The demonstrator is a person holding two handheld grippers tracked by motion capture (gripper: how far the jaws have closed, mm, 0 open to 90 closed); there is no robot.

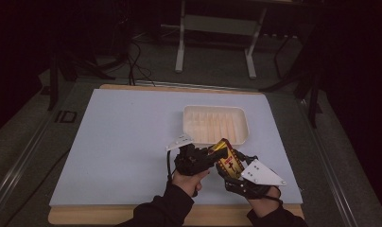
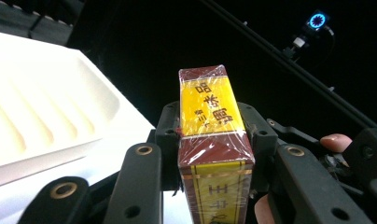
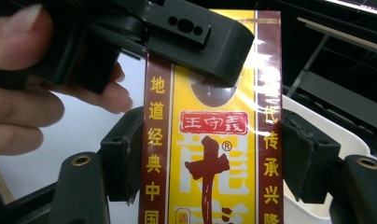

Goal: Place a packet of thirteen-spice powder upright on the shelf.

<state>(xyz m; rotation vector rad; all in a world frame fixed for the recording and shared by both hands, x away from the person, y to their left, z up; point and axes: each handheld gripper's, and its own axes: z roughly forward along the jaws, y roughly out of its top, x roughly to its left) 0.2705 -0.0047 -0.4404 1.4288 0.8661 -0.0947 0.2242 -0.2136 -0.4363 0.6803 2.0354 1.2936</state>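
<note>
A: Start at the right claw [image 3: 207,154]. Its two jaws sit against the long sides of the yellow-and-maroon box [image 3: 210,140], closed down to the box's width, so I'd call that a firm hold.

B: And the left claw [image 2: 214,158]?

A: Same story in the left gripper view: its jaws press the narrow box [image 2: 212,135] from both sides, closed as far as the pack allows. In the right gripper view one black jaw of the left claw lies across the upper face of the box, with the person's fingers [image 3: 23,112] just behind it.

B: So both have it at once. Where is it?

A: Held up off the bench [image 1: 123,137], between the two claws, near the person's edge and just short of the white ribbed tray [image 1: 215,124]. In the high view the box [image 1: 227,158] tilts, its far end leaning toward the tray's near rim.

B: Which step, then?

A: I'd judge a hand-over or a shared carry towards the tray. Which claw is giving I cannot tell.

B: Next move?

A: One claw must loosen while the other keeps its squeeze, or the shiny wrap may slip. Then the box wants lifting over the near rim and lowering flat onto the ribs.
</note>
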